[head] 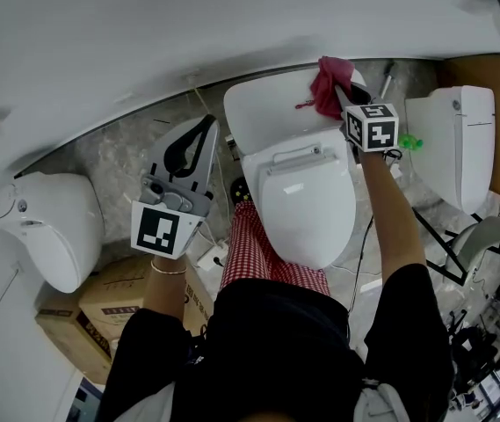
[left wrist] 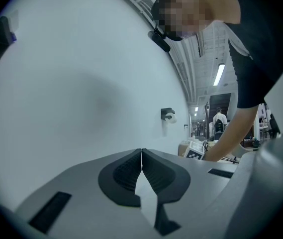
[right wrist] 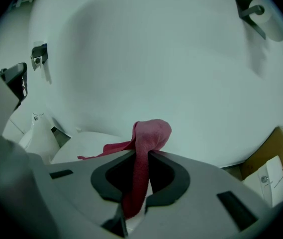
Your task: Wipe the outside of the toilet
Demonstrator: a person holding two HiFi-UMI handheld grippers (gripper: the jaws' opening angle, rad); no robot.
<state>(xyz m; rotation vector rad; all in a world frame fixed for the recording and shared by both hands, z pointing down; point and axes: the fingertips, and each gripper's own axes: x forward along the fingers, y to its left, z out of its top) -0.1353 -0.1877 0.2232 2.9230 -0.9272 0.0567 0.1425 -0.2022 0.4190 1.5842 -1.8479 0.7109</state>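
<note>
Pink cloth [head: 327,84] is pinched between the jaws of the right gripper [head: 346,95] at the far right corner of the toilet's tank lid [head: 263,104], close against the white wall [head: 188,25]. In the right gripper view the cloth [right wrist: 146,143] runs up through the clamped jaws of the right gripper [right wrist: 140,158], folds over in a bunch above the tips, and sends a thin tail left over the tank lid [right wrist: 84,146] – whether it touches the lid cannot be told. The toilet [head: 307,209] is white with its seat cover down, directly ahead of the person's red-checked trouser leg [head: 254,253]. The left gripper [head: 207,128] is held to the left of the tank, apart from it; its own view shows the left gripper [left wrist: 141,153] with the jaws pressed together and nothing between them. A second toilet [head: 52,227] stands far left and a third [head: 460,143] at right. Cardboard boxes [head: 118,301] near left carry print – too small to read. Each marker cube [head: 373,128] bears black-and-white squares only. A paper-roll holder [right wrist: 255,9] is fixed on the wall.
</note>
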